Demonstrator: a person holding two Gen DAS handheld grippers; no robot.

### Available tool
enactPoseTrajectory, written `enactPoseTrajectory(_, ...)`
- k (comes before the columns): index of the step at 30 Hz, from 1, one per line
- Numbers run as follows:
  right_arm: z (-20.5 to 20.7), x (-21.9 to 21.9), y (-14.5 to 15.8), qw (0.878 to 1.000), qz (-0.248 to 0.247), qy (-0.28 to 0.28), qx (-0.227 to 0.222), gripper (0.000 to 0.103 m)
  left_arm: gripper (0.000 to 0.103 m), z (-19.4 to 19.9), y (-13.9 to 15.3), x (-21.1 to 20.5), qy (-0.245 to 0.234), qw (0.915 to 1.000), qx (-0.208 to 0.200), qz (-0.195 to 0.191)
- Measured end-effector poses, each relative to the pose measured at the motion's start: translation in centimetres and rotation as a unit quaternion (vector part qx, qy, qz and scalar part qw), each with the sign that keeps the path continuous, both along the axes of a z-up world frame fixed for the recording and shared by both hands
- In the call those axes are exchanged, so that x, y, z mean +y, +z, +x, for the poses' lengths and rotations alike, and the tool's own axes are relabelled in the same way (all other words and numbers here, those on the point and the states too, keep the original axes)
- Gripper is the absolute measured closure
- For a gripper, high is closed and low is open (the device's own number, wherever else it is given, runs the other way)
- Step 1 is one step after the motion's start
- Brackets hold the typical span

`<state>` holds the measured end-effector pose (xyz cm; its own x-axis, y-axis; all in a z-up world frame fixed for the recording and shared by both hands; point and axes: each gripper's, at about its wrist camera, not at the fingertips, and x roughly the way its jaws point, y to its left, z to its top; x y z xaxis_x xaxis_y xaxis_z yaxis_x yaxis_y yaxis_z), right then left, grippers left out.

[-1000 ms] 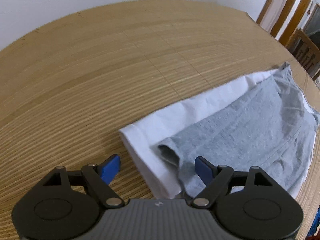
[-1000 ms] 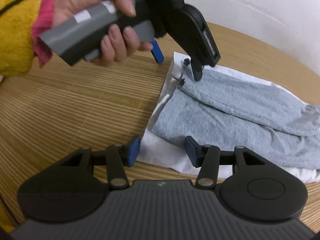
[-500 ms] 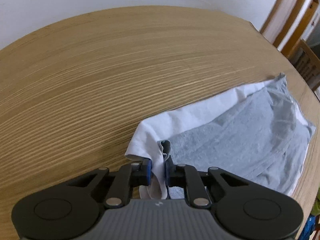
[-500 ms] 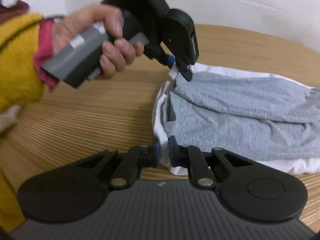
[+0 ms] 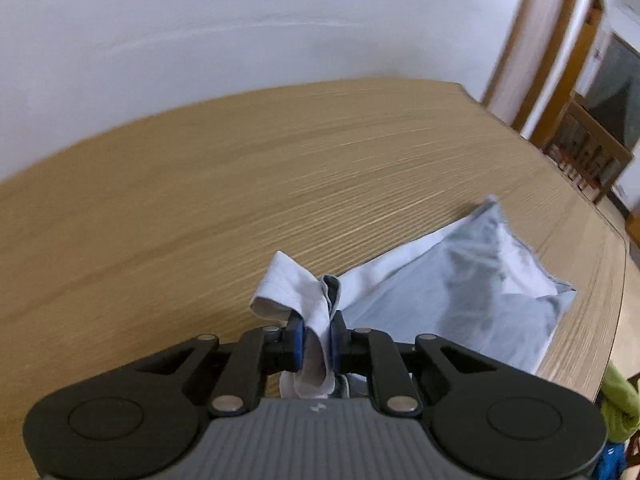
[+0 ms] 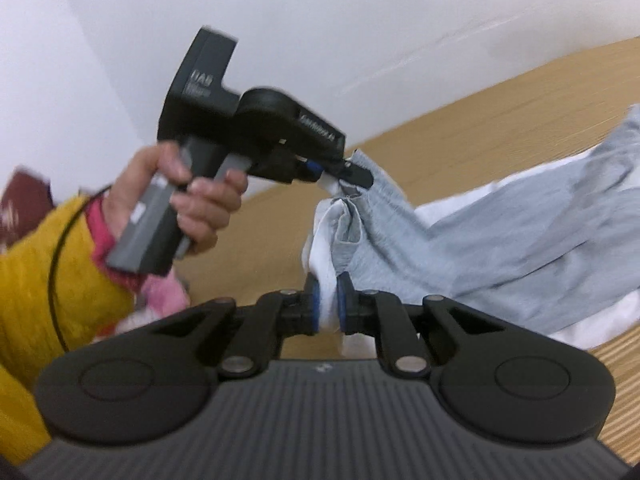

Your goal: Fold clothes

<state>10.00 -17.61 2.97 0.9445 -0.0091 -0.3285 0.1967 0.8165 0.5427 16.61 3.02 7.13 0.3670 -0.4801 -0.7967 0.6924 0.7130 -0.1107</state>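
Observation:
A grey and white garment point(image 5: 452, 292) lies partly folded on a wooden table point(image 5: 240, 200). My left gripper point(image 5: 316, 340) is shut on one corner of its near edge and holds it lifted off the table. My right gripper point(image 6: 328, 304) is shut on the other corner of the same edge of the garment point(image 6: 500, 240), also lifted. In the right wrist view the left gripper point(image 6: 340, 172) shows in a hand with a yellow sleeve, pinching the cloth. The far end of the garment still rests on the table.
A white wall stands behind the table. A wooden door frame and a chair point(image 5: 580, 152) are at the far right. Something green point(image 5: 620, 404) hangs past the table's right edge. Pink cloth point(image 6: 160, 292) lies low at the left.
Both grippers closed on the garment's near edge and have since lifted it up off the table, away from the surface.

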Motion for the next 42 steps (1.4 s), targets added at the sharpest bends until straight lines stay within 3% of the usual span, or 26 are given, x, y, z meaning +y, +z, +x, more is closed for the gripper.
enactPoseTrajectory(4, -2.3, -4.2, -1.6, 0.997, 0.046, -0.062, -0.008, 0.091, 0.088, -1.3, -1.6, -6.5, -0.030, 0.9989, -0.013, 0.034)
enactPoseTrajectory(7, -2.8, -7.0, -4.3, 0.990, 0.074, -0.114, 0.025, 0.088, 0.081, -2.0, -4.1, -10.6, -0.053, 0.9955, -0.032, 0.071)
enactPoseTrajectory(10, -2.9, -9.1, -6.5, 0.980, 0.064, -0.166, 0.086, 0.086, 0.081, -2.0, -4.9, -12.5, -0.055, 0.9943, -0.044, 0.080)
enactPoseTrajectory(13, -3.4, -8.7, -5.3, 0.984, 0.028, -0.156, 0.084, 0.084, 0.074, -2.5, -3.6, -12.4, -0.072, 0.9924, -0.067, 0.074)
enactPoseTrajectory(16, -3.9, -8.1, -4.1, 0.986, -0.008, -0.144, 0.079, 0.073, 0.067, -3.0, -1.8, -11.2, -0.088, 0.9882, -0.098, 0.078)
enactPoseTrajectory(19, -4.4, -7.6, -2.9, 0.988, -0.044, -0.131, 0.075, 0.073, 0.066, -3.0, -1.6, -10.2, -0.092, 0.9873, -0.095, 0.089)
enactPoseTrajectory(22, -2.5, -6.4, -2.8, 0.995, -0.066, -0.025, 0.067, 0.076, 0.066, -3.0, -2.6, -9.3, -0.114, 0.9865, -0.070, 0.094)
enactPoseTrajectory(23, -1.9, -6.4, -3.3, 0.995, -0.066, -0.014, 0.074, 0.076, 0.066, -3.1, -3.1, -9.2, -0.122, 0.9857, -0.065, 0.097)
enactPoseTrajectory(25, -0.6, -6.5, -4.5, 0.994, -0.066, 0.003, 0.090, 0.076, 0.067, -3.1, -4.4, -9.8, -0.131, 0.9848, -0.054, 0.101)
enactPoseTrajectory(29, -0.5, -9.2, -6.8, 0.989, -0.029, -0.063, 0.129, 0.077, 0.066, -1.5, -7.2, -12.3, -0.133, 0.9863, -0.025, 0.095)
enactPoseTrajectory(34, -2.5, -11.4, -6.4, 0.986, 0.061, -0.105, 0.114, 0.074, 0.064, -0.3, -9.3, -14.3, -0.132, 0.9850, -0.016, 0.109)
enactPoseTrajectory(38, -1.2, -10.2, -4.6, 0.989, -0.010, -0.112, 0.096, 0.073, 0.055, -0.1, -9.4, -14.1, -0.152, 0.9819, -0.021, 0.111)
enactPoseTrajectory(42, 1.8, -9.9, -7.4, 0.975, -0.089, -0.120, 0.165, 0.071, 0.053, 0.4, -9.3, -13.9, -0.160, 0.9805, -0.019, 0.112)
